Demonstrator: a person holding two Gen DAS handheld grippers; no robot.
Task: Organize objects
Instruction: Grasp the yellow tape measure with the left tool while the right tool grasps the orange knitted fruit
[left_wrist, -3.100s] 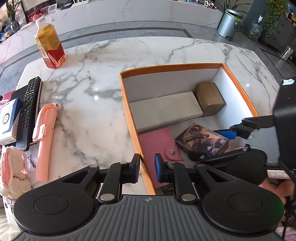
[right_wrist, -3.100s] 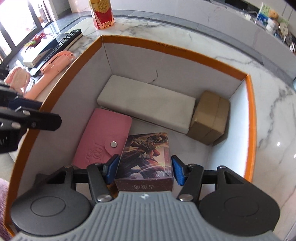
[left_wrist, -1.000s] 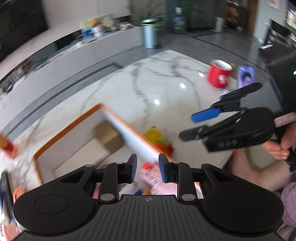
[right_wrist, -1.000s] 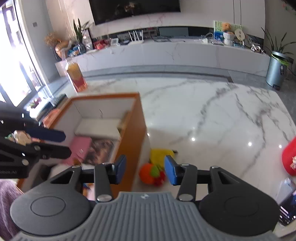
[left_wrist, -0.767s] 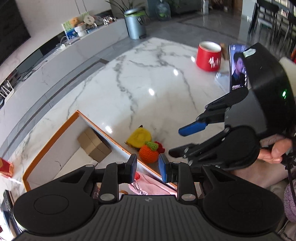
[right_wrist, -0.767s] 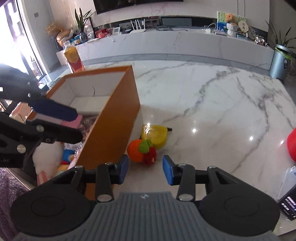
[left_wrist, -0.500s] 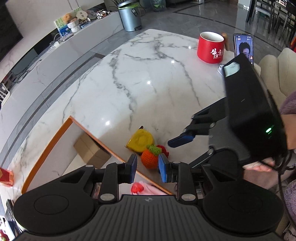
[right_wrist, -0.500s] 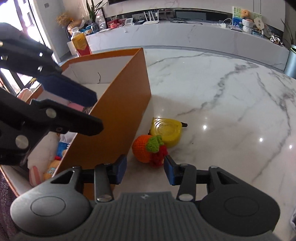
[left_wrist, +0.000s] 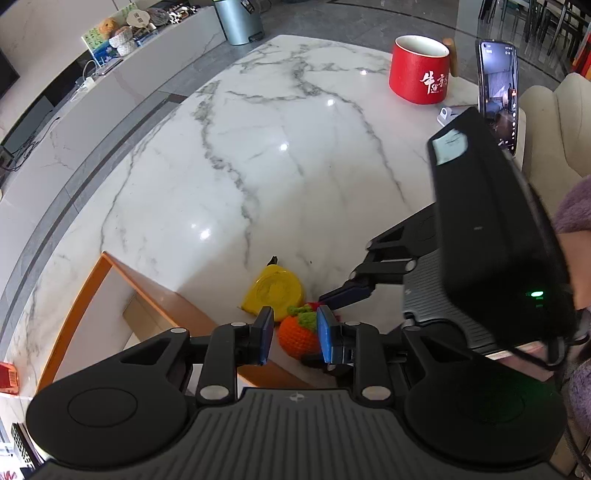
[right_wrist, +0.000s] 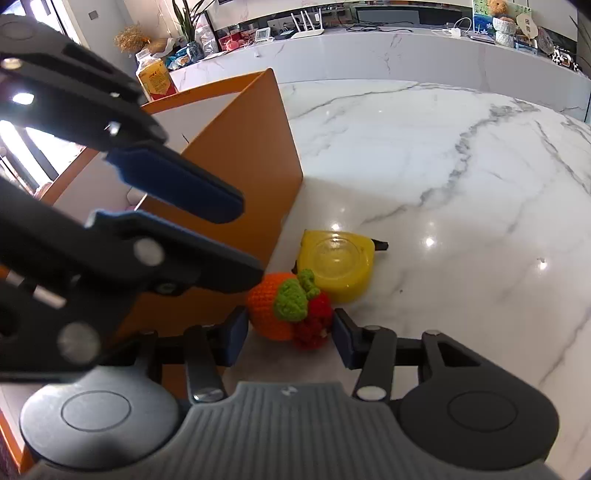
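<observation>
An orange crochet fruit (right_wrist: 273, 314) with a green leaf and red berries lies on the marble table beside the orange box (right_wrist: 255, 155). My right gripper (right_wrist: 289, 334) is low over the table and open, one blue pad on each side of the fruit, close to it but not pressing. In the left wrist view its upper finger (left_wrist: 349, 290) reaches the fruit (left_wrist: 295, 336) from the right. My left gripper (left_wrist: 294, 339) hovers above the box's corner with a narrow empty gap, and the fruit shows through it far below. The left gripper (right_wrist: 243, 240) also fills the left side of the right wrist view.
A yellow tape measure (right_wrist: 336, 262) touches the fruit's far side. The box's tall wall stands just left of both. A red mug (left_wrist: 419, 74) and an upright phone (left_wrist: 498, 96) stand at the table's far right; a drink bottle (right_wrist: 155, 79) stands behind the box.
Both grippers left the inside of the box and swung to its outer side. The right one sank until its fingers flank the crochet fruit; the left one came down above the box's corner.
</observation>
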